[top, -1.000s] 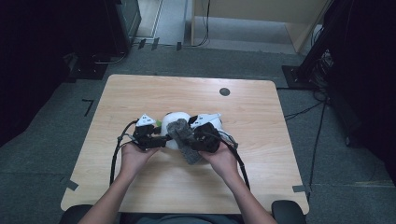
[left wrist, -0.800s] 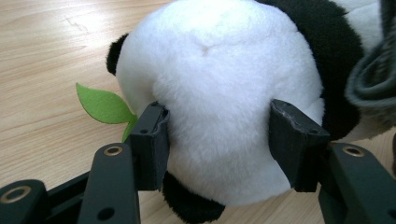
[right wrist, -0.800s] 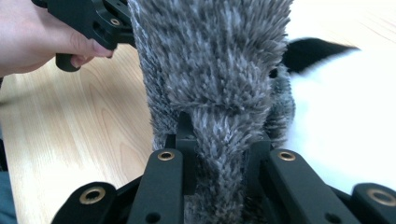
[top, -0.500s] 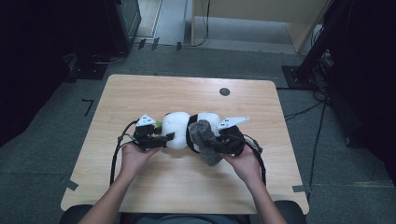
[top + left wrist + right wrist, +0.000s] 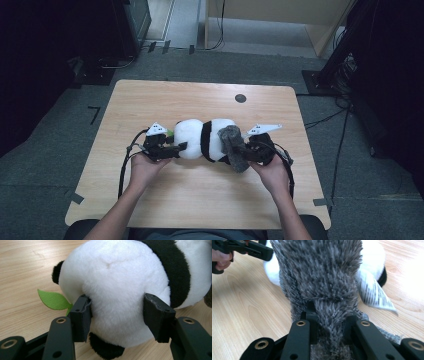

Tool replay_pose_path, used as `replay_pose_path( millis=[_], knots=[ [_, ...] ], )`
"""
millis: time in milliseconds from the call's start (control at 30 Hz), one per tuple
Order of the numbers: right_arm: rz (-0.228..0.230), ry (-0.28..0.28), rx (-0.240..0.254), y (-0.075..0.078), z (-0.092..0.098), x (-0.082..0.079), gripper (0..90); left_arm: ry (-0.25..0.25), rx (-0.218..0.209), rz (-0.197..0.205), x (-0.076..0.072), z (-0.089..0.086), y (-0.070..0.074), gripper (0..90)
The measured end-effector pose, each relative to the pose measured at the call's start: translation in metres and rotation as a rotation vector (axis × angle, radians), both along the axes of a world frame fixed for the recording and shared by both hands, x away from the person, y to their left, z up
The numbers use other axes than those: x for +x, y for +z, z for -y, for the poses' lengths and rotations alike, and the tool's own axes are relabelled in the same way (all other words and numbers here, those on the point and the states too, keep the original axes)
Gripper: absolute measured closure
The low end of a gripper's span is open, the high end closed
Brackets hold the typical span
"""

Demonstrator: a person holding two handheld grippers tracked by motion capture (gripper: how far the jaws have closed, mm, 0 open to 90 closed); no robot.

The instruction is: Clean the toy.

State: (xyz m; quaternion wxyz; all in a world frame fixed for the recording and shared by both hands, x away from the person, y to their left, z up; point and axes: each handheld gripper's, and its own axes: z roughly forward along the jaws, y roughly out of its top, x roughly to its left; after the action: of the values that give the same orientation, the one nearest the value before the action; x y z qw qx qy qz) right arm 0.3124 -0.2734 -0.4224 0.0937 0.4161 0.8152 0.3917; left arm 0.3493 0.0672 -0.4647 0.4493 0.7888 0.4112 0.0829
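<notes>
At the left of the wooden table (image 5: 150, 100) our left gripper (image 5: 167, 148) had its jaws clamped on the white head end of the panda toy (image 5: 202, 140), which lay on its side near the middle of the table, between our two hands. Further right our right gripper (image 5: 248, 150) had its jaws clenched tight on a pinch of the grey fuzzy cloth (image 5: 234, 147), which lay draped against the panda's right end. We judged that the main risk was on the right: the grip held only a thin fold of pile, so a hard pull to the right could let the cloth slide out of the jaws, or drag the panda along and twist it out of the left grip, since plush gives under the pads. In the left gripper view we saw the pads sunk into the white fur (image 5: 117, 290) on either side, a green felt leaf (image 5: 53, 300) beside the head and a black ear (image 5: 57, 272), details too small to read from above. The right gripper view showed the cloth's shaggy pile (image 5: 319, 267) bunched between the jaws and a printed label (image 5: 373, 293) hanging at the panda's rear.
</notes>
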Motion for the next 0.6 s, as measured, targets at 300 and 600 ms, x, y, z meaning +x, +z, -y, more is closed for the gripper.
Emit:
replay_pose_path(
  millis=[300, 600],
  knots=[
    [-0.012, -0.070, -0.024, -0.005, 0.011, 0.003, 75.5, 0.002, -0.021, -0.013, 0.001, -0.002, -0.001, 43.4],
    [0.086, 0.092, -0.023, 0.027, -0.015, -0.016, 76.0, 0.005, -0.024, -0.024, 0.000, -0.003, 0.000, 43.7]
  ],
)
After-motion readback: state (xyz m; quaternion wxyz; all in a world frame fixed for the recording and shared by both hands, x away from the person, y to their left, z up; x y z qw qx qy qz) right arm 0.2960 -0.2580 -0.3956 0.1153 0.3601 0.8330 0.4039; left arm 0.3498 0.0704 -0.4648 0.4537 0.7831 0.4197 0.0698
